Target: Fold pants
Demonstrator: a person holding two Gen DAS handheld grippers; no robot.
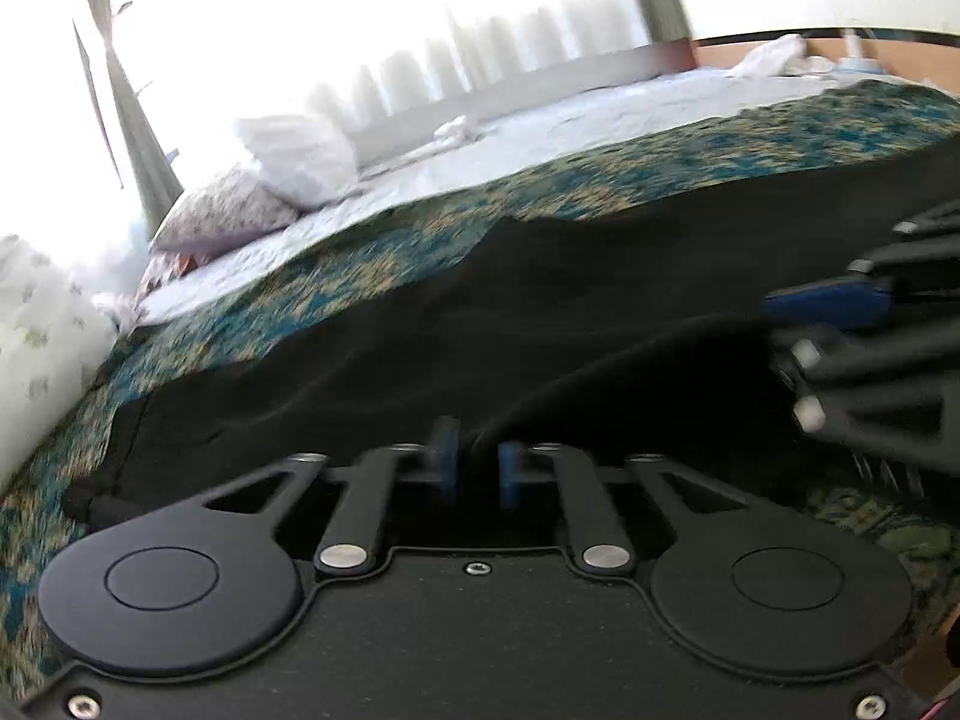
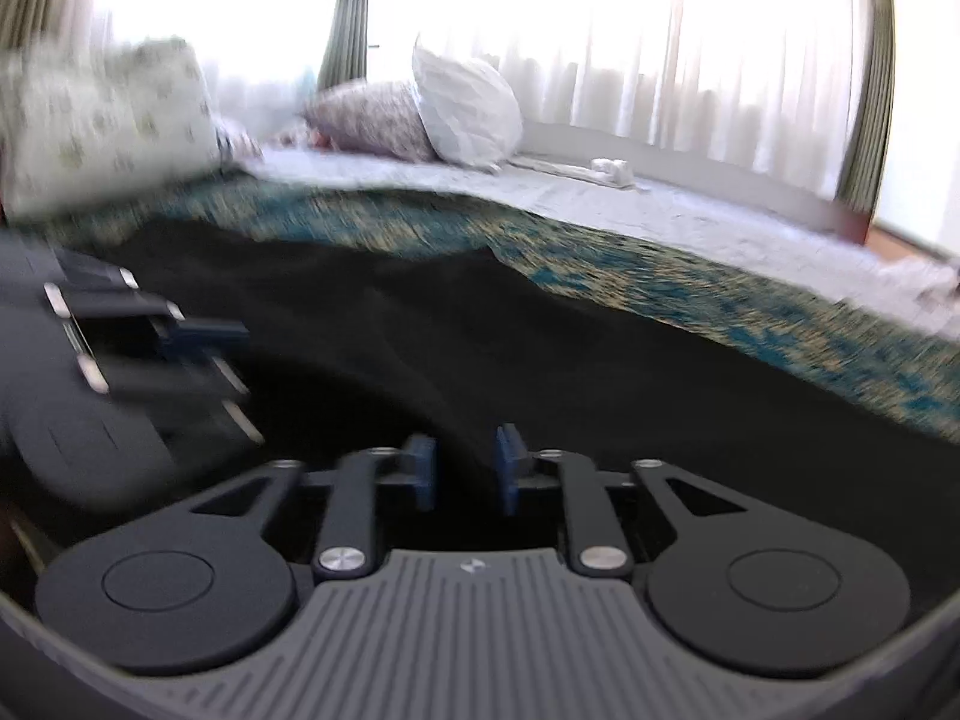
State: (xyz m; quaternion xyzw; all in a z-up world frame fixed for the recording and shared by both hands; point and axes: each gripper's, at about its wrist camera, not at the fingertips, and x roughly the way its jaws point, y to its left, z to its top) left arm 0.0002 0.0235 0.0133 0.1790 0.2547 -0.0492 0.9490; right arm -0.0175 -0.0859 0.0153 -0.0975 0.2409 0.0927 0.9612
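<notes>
Pants (image 1: pixel 420 348), black, soft and limp on the bed (image 1: pixel 540 180), sag between left gripper (image 1: pixel 477 471) and right gripper (image 2: pixel 465 468), both jaws pinching a fabric edge.

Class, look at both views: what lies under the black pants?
The pants lie on a teal-and-gold patterned bedspread, which shows along their far edge. A white sheet lies beyond it. What is directly beneath the pants is covered.

The pants (image 1: pixel 420 330) are plain black. The bedspread (image 1: pixel 600 180) has a teal and beige speckled pattern. The sheet (image 2: pixel 630 204) is pale grey-white. Each black hand-held gripper (image 1: pixel 477 468) has blue pads (image 2: pixel 423 471).
</notes>
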